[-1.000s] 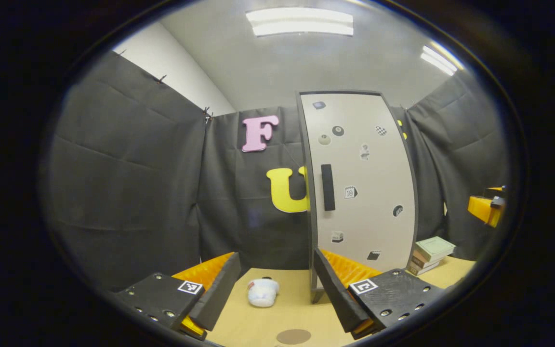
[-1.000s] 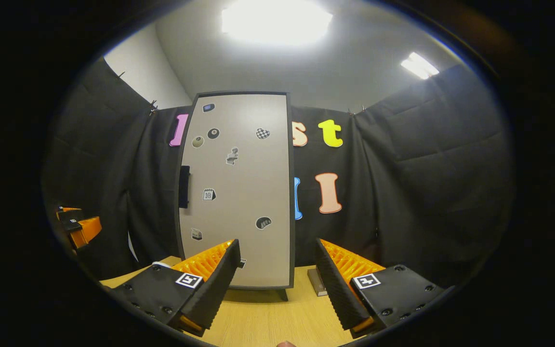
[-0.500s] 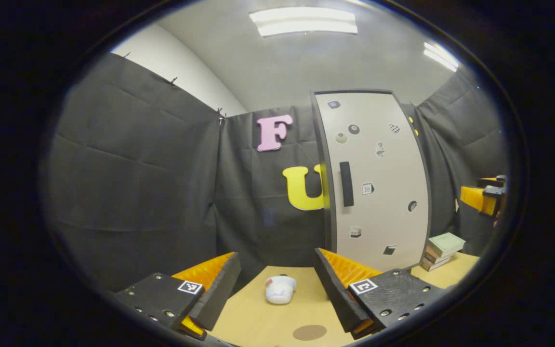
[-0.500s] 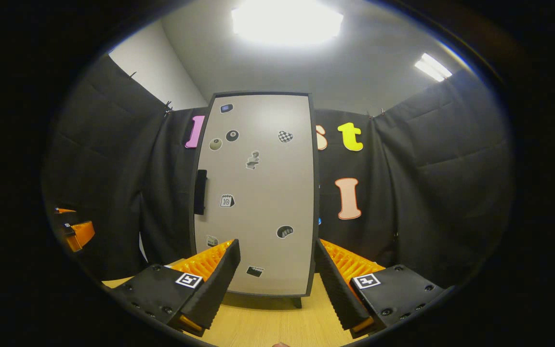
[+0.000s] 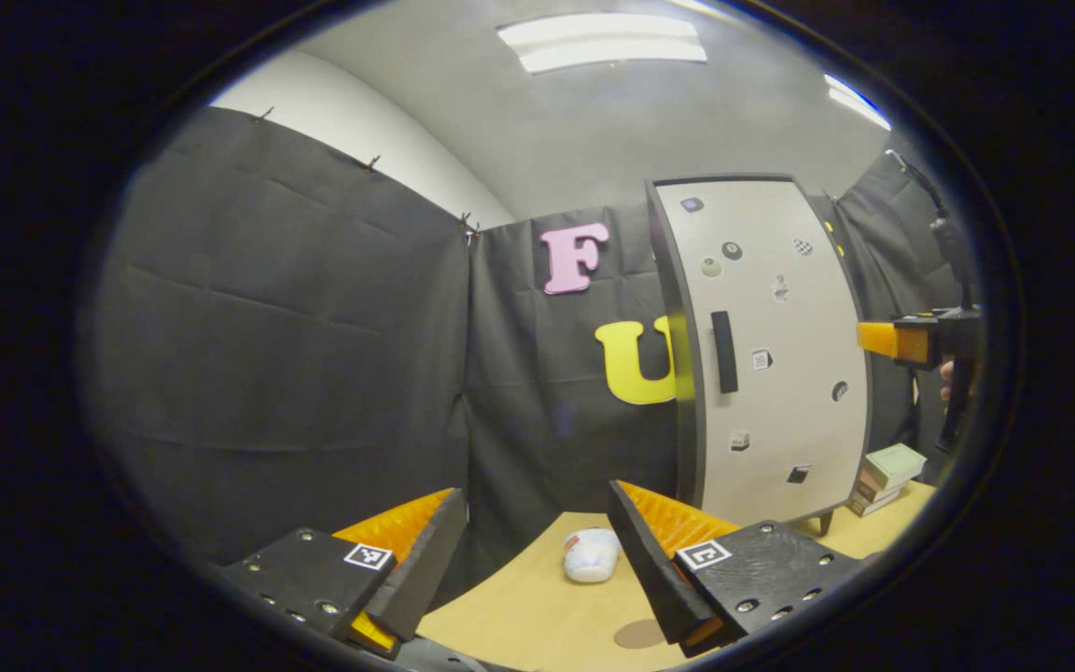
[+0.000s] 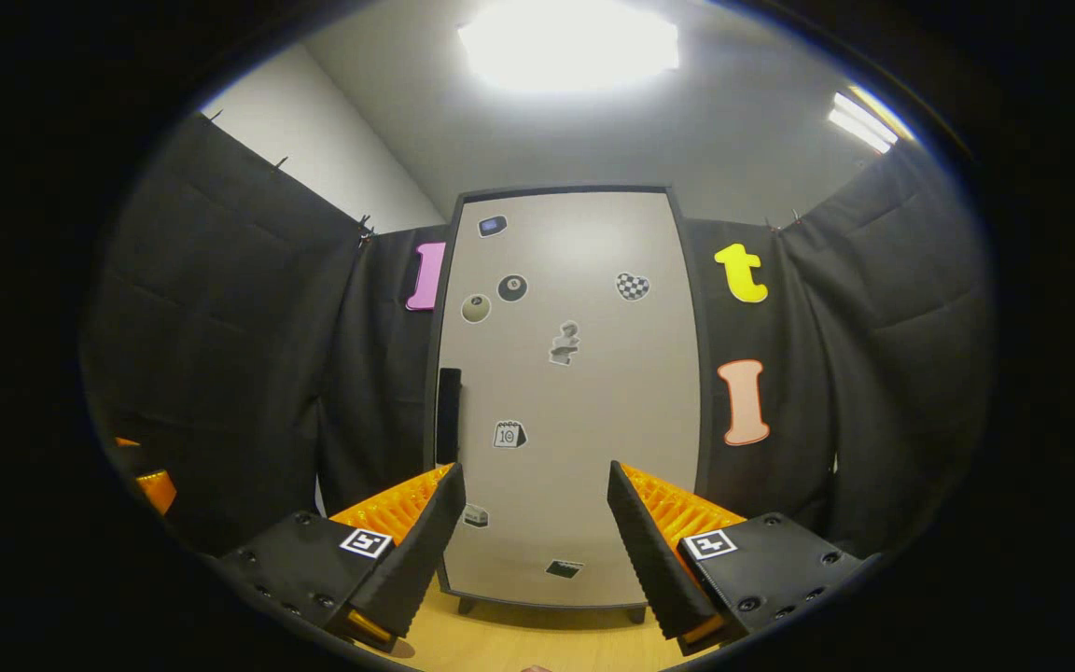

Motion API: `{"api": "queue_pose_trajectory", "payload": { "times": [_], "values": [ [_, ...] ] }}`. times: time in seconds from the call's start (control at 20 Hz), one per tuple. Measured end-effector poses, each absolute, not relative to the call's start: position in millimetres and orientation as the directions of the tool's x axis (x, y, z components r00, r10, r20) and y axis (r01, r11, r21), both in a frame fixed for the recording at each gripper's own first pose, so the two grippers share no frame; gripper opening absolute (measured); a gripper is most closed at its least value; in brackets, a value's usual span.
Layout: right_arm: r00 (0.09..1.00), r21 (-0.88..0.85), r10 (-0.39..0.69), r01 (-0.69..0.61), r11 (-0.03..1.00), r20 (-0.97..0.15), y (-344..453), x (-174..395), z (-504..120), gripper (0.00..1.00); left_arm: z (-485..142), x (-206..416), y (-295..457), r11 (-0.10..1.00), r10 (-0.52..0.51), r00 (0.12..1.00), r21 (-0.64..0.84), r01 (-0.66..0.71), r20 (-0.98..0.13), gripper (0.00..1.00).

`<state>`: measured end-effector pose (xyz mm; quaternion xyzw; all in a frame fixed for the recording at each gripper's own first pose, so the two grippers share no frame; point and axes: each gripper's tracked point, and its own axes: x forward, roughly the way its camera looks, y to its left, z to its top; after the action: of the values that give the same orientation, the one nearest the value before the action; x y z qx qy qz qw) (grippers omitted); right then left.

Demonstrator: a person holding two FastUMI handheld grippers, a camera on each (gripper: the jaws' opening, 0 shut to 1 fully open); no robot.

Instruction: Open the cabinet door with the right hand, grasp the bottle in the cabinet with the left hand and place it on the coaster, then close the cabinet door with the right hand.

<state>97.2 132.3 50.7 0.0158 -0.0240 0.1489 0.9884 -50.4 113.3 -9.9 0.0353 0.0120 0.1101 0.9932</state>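
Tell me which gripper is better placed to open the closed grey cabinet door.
Right. The right gripper faces the grey cabinet door squarely, open, with the black vertical handle just left of its line. The left gripper points off to the door's left, toward the black cloth wall.

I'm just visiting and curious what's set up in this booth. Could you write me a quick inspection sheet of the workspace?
Surface: light wooden table.
Job's things: cabinet stands on the table, door shut, dark handle on its left edge; round brown coaster lies flat; the bottle is nothing seen.
Clutter: small white object near the coaster; stack of books beside the cabinet.
Grippers: left gripper open, holding nothing; right gripper open, facing the door, short of the handle.
Cables: nothing seen.
Surroundings: black cloth walls, ceiling lights.
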Motion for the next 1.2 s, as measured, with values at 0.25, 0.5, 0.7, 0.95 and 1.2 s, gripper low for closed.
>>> {"api": "queue_pose_trajectory", "payload": {
  "times": [0.25, 0.5, 0.7, 0.95, 1.2],
  "values": [
    [0.936, 0.028, 0.349, -0.350, 0.936, 0.055, 176.6, 126.7, 67.5, 0.98, -13.7, -65.5, 143.5, 0.956, 0.279, 0.960, 0.099, -0.275, -0.027, 0.94],
    [0.930, 0.048, 0.368, -0.368, 0.929, 0.015, 216.8, 165.2, 72.2, 0.97, -19.7, -77.7, 170.1, 0.941, 0.326, 0.944, 0.111, -0.320, -0.042, 0.92],
    [0.938, 0.035, 0.346, -0.345, 0.938, -0.036, 241.2, 199.5, 65.8, 0.98, -24.6, -86.2, 190.6, 0.930, 0.356, 0.933, 0.115, -0.349, -0.050, 0.94],
    [0.929, 0.035, 0.350, -0.349, 0.937, -0.118, 277.7, 233.5, 49.5, 0.98, -29.2, -94.7, 213.1, 0.912, 0.401, 0.914, 0.119, -0.392, -0.064, 0.92],
    [0.929, 0.049, 0.303, -0.299, 0.953, -0.211, 292.6, 265.8, 21.0, 0.81, -31.4, -102.1, 232.4, 0.903, 0.420, 0.905, 0.127, -0.410, -0.064, 0.94]
  ]
}}
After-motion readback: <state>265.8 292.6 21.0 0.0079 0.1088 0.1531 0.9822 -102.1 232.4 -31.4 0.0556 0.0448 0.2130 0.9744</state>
